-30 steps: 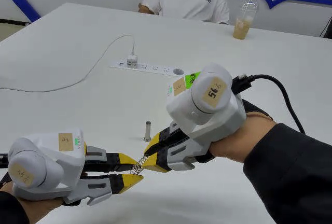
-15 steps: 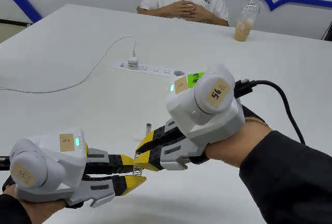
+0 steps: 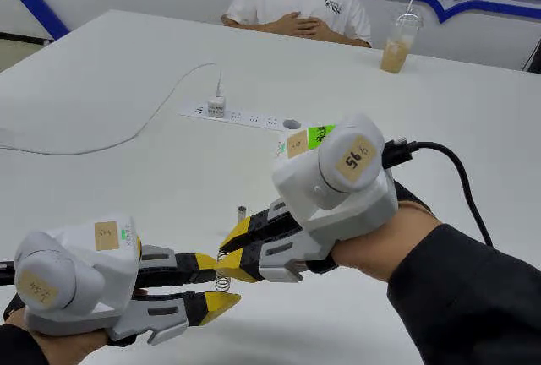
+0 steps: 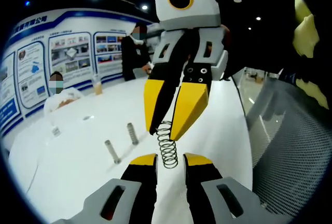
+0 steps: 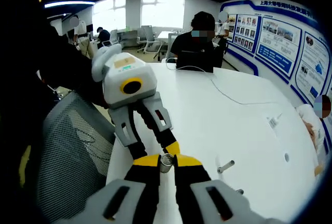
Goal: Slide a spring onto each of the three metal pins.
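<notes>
Steel-grey wire, the spring (image 4: 167,146) hangs upright over the white bench (image 3: 127,86). Its top end is pinched between the closed yellow fingers of the right gripper (image 4: 163,133). Held by one end like this, its lower end stays free, which I judge suits lowering it over a pin. The left gripper (image 4: 169,159) has its fingers a little apart on either side of the lower coils, seemingly guiding rather than clamping. A metal pin (image 4: 132,133) and a second pin (image 4: 111,151) stand upright on the bench just to the far side, both bare of springs. A tan sticker (image 3: 355,156) on the right gripper bears handwritten digits, 95 or 56 depending on which way up it is read. The green label (image 3: 317,134) beside it and the left gripper's sticker (image 3: 106,235) are too small to read.
</notes>
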